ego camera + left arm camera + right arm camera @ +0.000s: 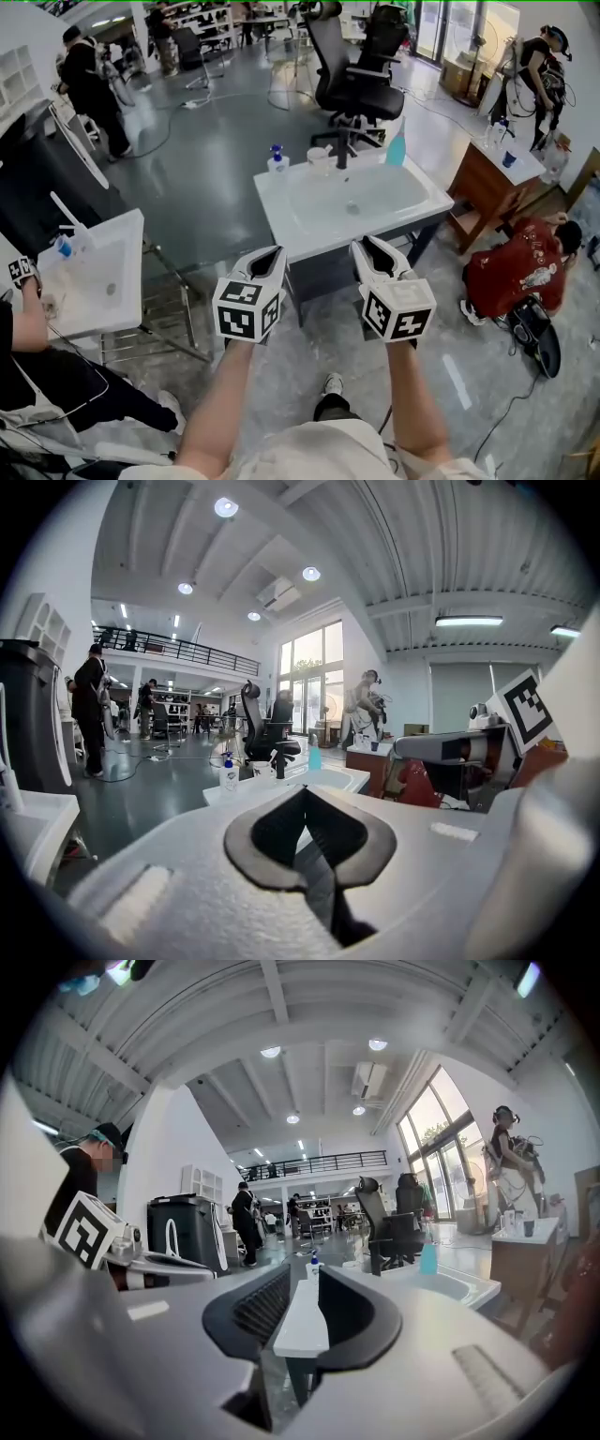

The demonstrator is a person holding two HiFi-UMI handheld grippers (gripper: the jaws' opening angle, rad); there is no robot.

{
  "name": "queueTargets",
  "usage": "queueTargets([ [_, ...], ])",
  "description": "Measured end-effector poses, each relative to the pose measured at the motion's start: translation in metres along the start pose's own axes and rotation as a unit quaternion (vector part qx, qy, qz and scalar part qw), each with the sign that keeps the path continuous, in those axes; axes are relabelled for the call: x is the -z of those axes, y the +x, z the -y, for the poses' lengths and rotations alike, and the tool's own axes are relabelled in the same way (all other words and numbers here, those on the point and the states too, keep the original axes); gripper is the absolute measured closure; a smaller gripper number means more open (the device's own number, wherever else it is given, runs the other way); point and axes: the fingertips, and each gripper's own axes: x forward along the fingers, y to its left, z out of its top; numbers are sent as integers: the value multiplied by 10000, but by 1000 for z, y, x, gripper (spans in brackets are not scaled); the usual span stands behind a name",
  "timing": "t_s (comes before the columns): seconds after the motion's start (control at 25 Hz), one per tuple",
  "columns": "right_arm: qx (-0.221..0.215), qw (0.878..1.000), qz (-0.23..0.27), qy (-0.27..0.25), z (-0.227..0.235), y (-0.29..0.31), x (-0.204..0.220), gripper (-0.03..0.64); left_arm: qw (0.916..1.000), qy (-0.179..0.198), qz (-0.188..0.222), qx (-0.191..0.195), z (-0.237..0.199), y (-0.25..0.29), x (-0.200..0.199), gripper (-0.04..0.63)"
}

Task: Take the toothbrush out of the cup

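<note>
A white cup [320, 161] stands at the back edge of the white sink table [412, 208], between a blue-capped soap bottle [277, 159] and the black faucet [343, 155]. In the left gripper view the cup [262, 770] shows far off, with the toothbrush [273, 757] sticking up out of it. Both grippers hover short of the sink's front edge, well away from the cup. My left gripper [267, 258] [303, 794] is shut, its tips meeting, with nothing in it. My right gripper [370, 248] [302, 1274] stands open by a narrow gap, with nothing between its fingers.
A teal bottle [396, 150] stands at the sink's back right corner. Black office chairs [361, 66] are behind the sink. A second white sink [103, 272] is at the left, a wooden table [487, 183] at the right, and a person in red [516, 267] crouches on the floor.
</note>
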Motion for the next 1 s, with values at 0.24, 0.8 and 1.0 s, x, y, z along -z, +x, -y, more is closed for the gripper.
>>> queueTargets([
  [0.24,-261,9996,-53,-19,43,52,-12,520,9996,-30,23,-281,-17,57,-20,592],
  [0.8,-673,9977,-73,17,105,130,-29,488,9962,-58,1,-864,-52,125,-42,592],
  [1.0,-727,9973,-78,39,116,145,-28,466,9955,-74,-17,-947,-60,137,-41,592],
])
